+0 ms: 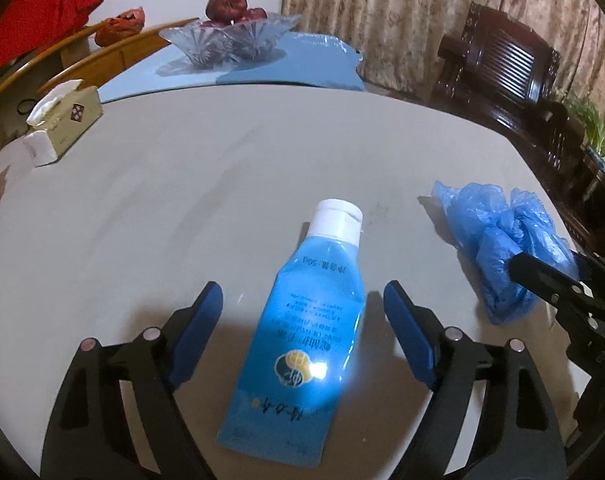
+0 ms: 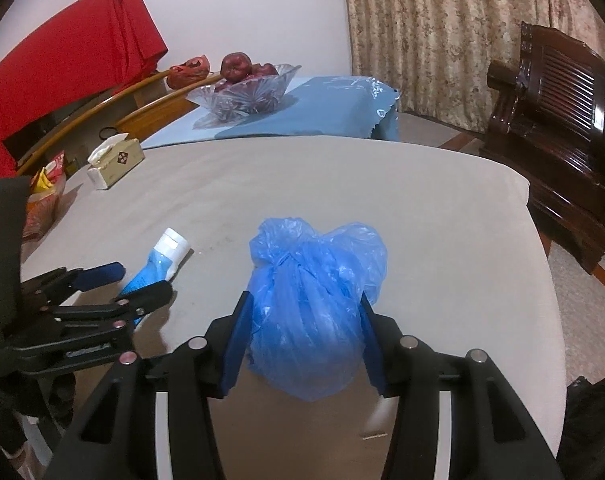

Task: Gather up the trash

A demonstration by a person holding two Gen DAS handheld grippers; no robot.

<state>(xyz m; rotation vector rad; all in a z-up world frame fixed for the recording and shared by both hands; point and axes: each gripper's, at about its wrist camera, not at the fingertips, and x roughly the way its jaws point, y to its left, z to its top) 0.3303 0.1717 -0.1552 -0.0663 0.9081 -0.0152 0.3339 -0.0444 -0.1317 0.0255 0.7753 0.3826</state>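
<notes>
A blue squeeze tube [image 1: 302, 332] with a white cap lies flat on the grey table [image 1: 162, 208], cap pointing away. My left gripper [image 1: 302, 290] stands open astride it, with a gap between each blue pad and the tube. To its right lies a crumpled blue plastic bag [image 1: 498, 232], where my right gripper [image 1: 550, 268] comes in from the right edge. In the right wrist view the bag [image 2: 310, 280] bulges between both pads of the right gripper [image 2: 304, 300], which is shut on it. The left gripper [image 2: 140, 280] and tube [image 2: 170, 252] show at left.
A tissue box [image 1: 62, 120] sits at the table's far left. A glass bowl of red apples [image 1: 230, 40] stands on a blue cloth [image 1: 314, 60] behind. Snack packets [image 2: 42, 200] lie at the left edge. A dark wooden chair [image 2: 550, 112] stands beyond the right side.
</notes>
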